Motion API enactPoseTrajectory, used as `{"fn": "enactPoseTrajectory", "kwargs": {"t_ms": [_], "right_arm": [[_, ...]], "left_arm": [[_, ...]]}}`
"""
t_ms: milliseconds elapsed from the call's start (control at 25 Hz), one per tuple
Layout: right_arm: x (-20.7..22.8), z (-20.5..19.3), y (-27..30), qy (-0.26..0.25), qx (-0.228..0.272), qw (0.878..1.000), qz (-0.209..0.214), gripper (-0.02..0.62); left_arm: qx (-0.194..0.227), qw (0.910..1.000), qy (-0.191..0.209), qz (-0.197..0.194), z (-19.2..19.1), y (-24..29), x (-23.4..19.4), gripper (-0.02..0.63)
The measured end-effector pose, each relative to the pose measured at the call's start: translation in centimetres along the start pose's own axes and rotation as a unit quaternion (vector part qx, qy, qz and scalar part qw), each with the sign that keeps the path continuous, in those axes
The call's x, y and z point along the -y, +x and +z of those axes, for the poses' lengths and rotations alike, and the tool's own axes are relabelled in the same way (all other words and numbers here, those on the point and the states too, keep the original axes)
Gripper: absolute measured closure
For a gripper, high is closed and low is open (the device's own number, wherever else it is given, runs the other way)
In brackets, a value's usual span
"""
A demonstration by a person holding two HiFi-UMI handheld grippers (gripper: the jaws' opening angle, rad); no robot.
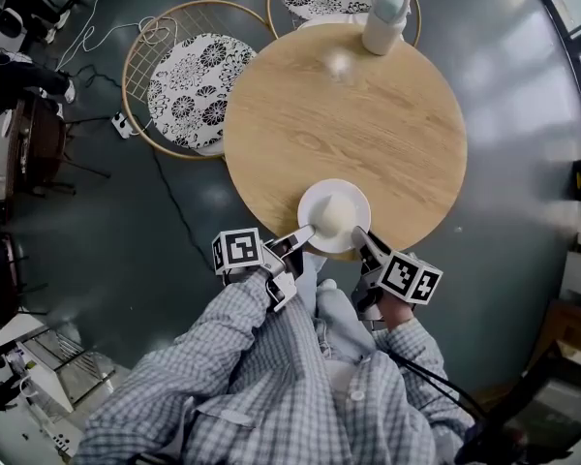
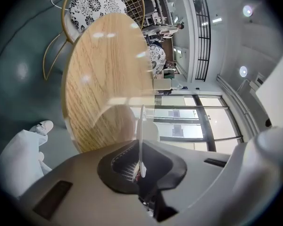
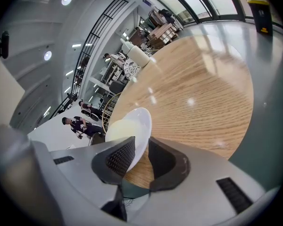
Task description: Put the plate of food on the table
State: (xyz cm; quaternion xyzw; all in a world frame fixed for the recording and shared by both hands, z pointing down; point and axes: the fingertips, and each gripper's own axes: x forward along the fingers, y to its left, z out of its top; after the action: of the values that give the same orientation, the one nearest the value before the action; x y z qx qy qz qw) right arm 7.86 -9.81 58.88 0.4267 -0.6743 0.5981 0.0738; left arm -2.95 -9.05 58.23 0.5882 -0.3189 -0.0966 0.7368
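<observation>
Holding the plate point(image 1: 313, 201) by 2 opposite edges: left gripper point(image 1: 303, 233) pinched tight on the left rim, seen edge-on as a thin white line between its pads; right gripper point(image 1: 363, 239) closed round the right rim, though with a sliver of wood showing beside 1 pad, so perhaps a lighter grip. Carrying 1 pale mound of food point(image 1: 337, 215) in the middle. Lying directly ahead of both tools and between them, right at the near edge of the round wooden table point(image 1: 387, 134); hard to tell whether resting on the wood or just above it. Round, so no long axis; face up and about level in the head view. Probably calling for a short push forward and down, away from the body, with both sides equally near. Well apart from the bottle point(image 1: 385, 17) at the far edge.
</observation>
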Motion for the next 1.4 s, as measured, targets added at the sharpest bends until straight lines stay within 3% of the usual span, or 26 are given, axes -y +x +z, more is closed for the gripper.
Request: {"fn": "enactPoseTrajectory", "kwargs": {"t_ms": [520,880,1080,1200,1280,1320,1360,1400], "right_arm": [[1.0,-0.6,0.6,0.002,-0.020,0.999,-0.025,0.506],[0.4,-1.1,0.5,0.036,-0.046,0.998,0.017,0.506],[0.1,-2.3,-0.3,0.001,-0.085,0.996,0.026,0.505],[-0.6,-3.4,-1.6,-0.060,-0.110,0.991,0.043,0.505],[-1.5,-3.9,-2.5,-0.158,-0.117,0.979,0.045,0.506],[-2.1,-4.0,-2.8,-0.227,-0.118,0.966,0.039,0.506],[-2.7,-4.0,-3.0,-0.305,-0.120,0.944,0.030,0.506],[-3.3,-4.2,-3.0,-0.387,-0.124,0.914,0.019,0.506]], "left_arm": [[0.001,0.9997,-0.012,0.022,-0.1,0.4,-1.1,0.583],[0.009,0.9995,-0.014,0.028,0.1,0.4,-1.4,0.586],[0.009,0.9994,-0.014,0.030,0.0,0.5,-1.5,0.588],[0.007,0.9994,-0.016,0.029,0.0,0.6,-1.5,0.588],[0.006,0.9994,-0.016,0.029,0.0,0.5,-1.5,0.588],[0.006,0.9994,-0.015,0.029,-0.1,0.5,-1.5,0.588],[0.006,0.9994,-0.015,0.030,-0.1,0.5,-1.5,0.588],[0.006,0.9994,-0.015,0.030,0.0,0.5,-1.5,0.588]]}}
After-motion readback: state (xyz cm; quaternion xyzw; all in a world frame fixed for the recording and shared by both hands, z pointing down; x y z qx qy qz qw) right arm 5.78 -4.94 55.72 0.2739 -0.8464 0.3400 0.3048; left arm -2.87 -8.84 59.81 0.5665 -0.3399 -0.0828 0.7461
